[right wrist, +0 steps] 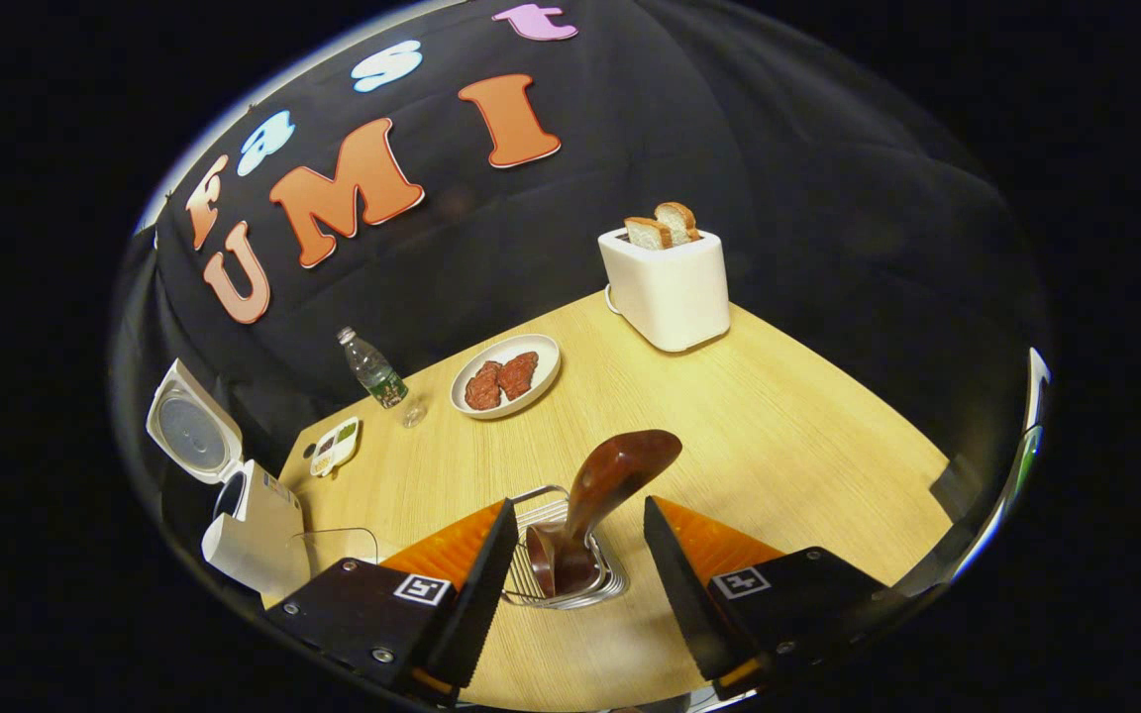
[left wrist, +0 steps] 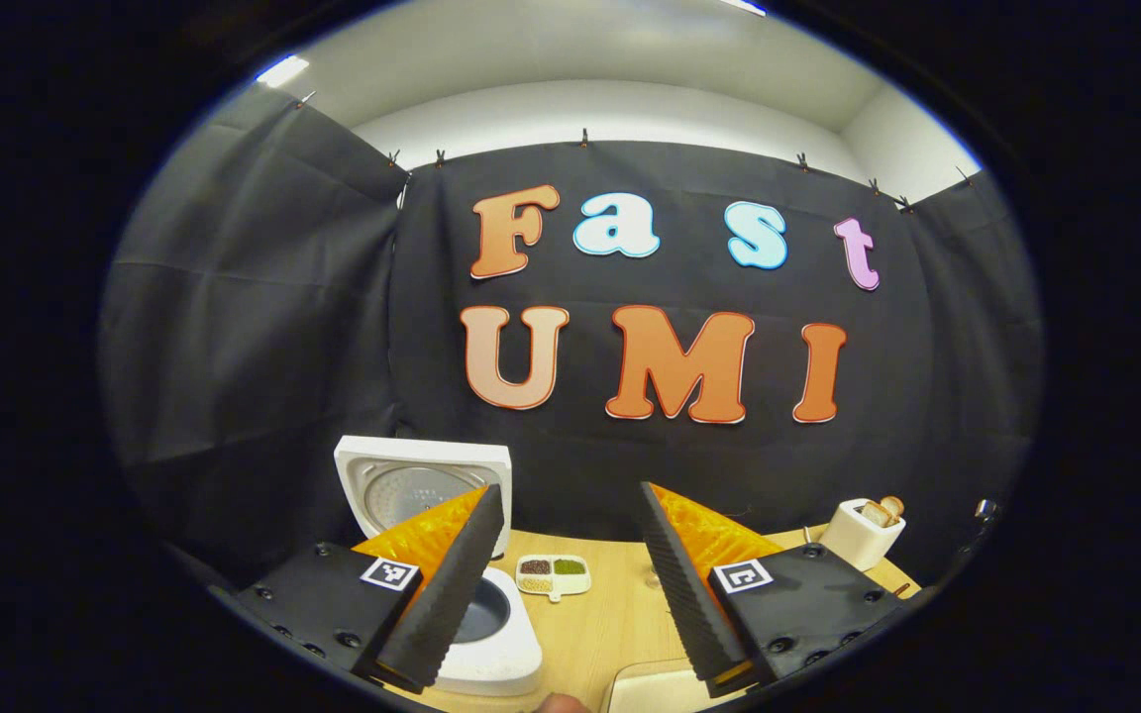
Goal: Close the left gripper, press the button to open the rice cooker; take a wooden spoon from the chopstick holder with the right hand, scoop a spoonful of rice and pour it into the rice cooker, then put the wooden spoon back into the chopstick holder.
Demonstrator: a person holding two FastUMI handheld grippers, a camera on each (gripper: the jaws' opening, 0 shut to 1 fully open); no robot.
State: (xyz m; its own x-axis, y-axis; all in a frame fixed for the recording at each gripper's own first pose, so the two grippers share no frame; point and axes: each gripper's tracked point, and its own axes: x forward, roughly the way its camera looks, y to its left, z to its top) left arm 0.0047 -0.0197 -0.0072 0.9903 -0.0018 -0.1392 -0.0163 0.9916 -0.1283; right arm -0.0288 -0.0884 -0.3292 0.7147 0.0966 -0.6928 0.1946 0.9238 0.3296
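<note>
Wooden spoon (right wrist: 610,485) stands in the chopstick holder (right wrist: 556,555) between the right tool's (right wrist: 575,564) spread fingers, untouched.

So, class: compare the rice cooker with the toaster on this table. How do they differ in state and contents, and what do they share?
The rice cooker stands with its lid swung up and open; the toaster has no lid. The toaster holds two bread slices poking out of its top slots; nothing can be made out in the rice cooker's pot. The rice cooker sits at the table's near left edge in the right gripper view, the toaster at the far side. Both are white.
</note>
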